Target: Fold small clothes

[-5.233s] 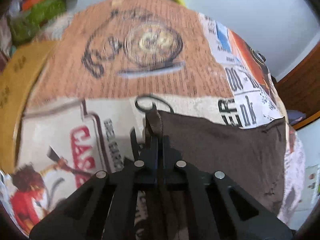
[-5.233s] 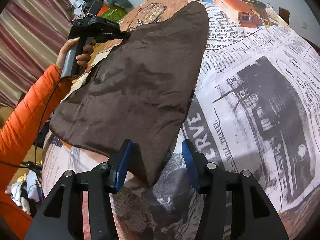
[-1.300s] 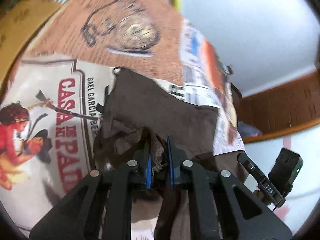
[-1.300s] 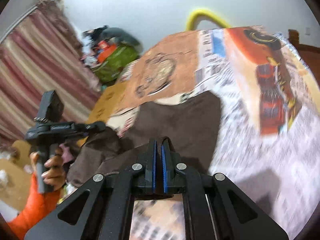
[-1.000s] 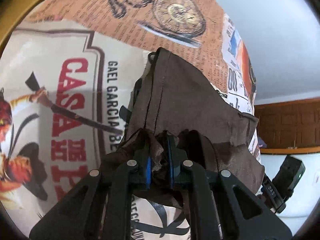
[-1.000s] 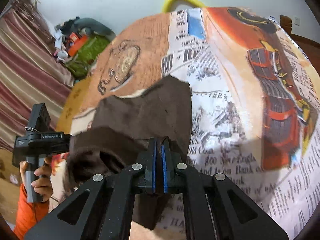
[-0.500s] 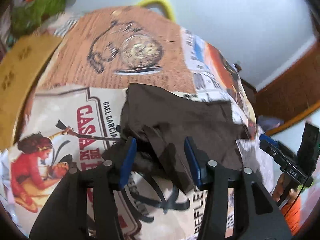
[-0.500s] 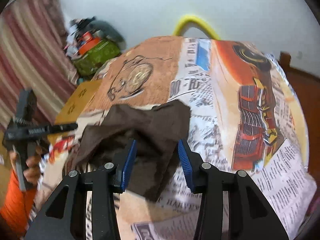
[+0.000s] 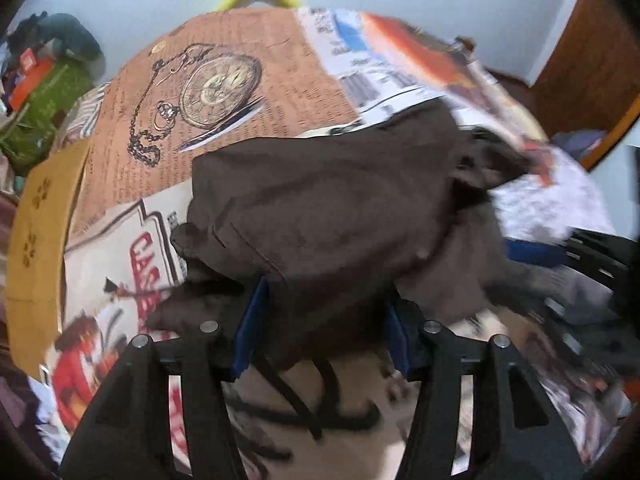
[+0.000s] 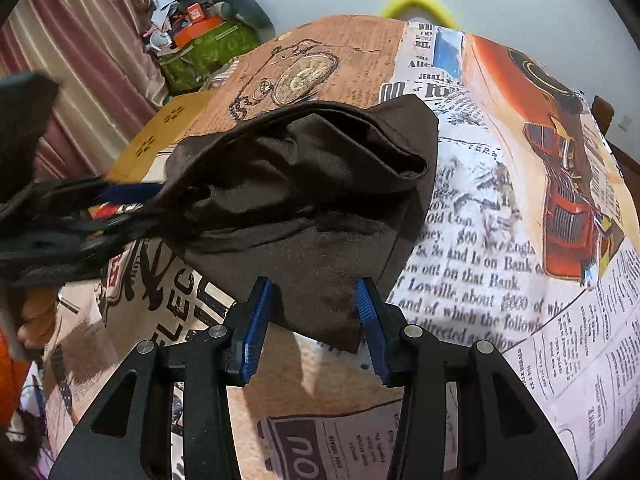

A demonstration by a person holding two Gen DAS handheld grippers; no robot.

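A small dark brown garment (image 9: 332, 204) lies folded over on itself on the newspaper-print tablecloth (image 9: 224, 92); its top layer is puffed and wrinkled. My left gripper (image 9: 320, 320) is open, its blue pads either side of the garment's near edge. In the right wrist view the same garment (image 10: 312, 184) lies rumpled, and my right gripper (image 10: 314, 312) is open with its pads straddling the garment's near corner. The left gripper (image 10: 80, 216) shows blurred at the garment's left edge there.
A yellow cardboard sheet (image 9: 36, 216) lies along the table's left side. A green bag with clutter (image 10: 208, 48) and a striped curtain (image 10: 80, 40) stand beyond it. A yellow hoop (image 10: 416, 4) sits at the far edge. Wooden furniture (image 9: 592, 72) stands on the right.
Both grippers have opened and let go of the garment after carrying its edge over. In the last half second both have moved in closer, so their pads now straddle its edge.
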